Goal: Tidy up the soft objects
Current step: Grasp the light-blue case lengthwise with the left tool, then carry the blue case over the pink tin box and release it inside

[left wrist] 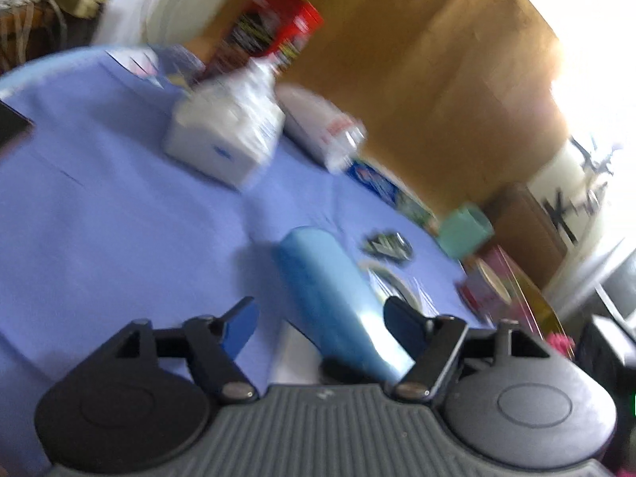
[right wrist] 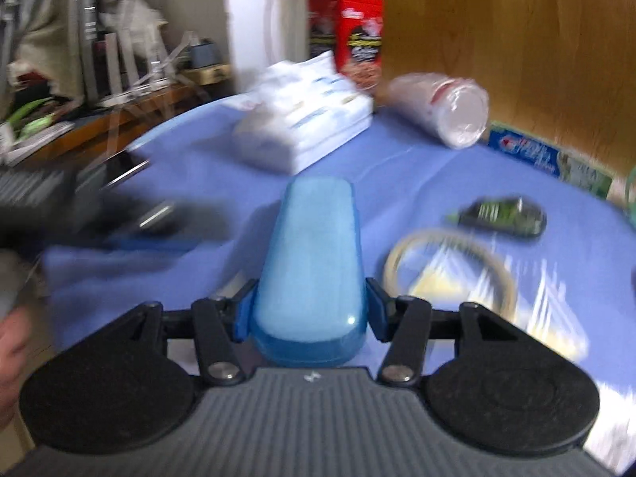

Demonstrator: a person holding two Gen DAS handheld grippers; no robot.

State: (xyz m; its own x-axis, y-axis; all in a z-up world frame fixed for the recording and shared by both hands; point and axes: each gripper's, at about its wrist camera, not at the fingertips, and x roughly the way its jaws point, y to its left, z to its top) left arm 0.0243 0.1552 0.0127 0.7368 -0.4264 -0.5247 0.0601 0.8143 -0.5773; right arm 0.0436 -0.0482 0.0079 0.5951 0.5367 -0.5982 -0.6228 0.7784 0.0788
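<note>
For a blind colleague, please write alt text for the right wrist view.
The right gripper holds a light blue soft pack between its jaws, over a blue tablecloth. Beyond lie a white tissue pack, a red box and a toppled stack of cups; the picture is blurred.

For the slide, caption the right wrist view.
Right hand-held gripper clamps a light-blue soft block over the purple tablecloth.

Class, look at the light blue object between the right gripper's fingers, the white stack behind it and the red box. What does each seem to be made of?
Light blue object: probably smooth, slightly translucent plastic or silicone; a glossy highlight shows near its base.
White stack: likely plastic-wrapped tissue or paper packs; creased, shiny wrap, though blurred.
Red box: printed cardboard, by its flat faces and sharp edges.
</note>
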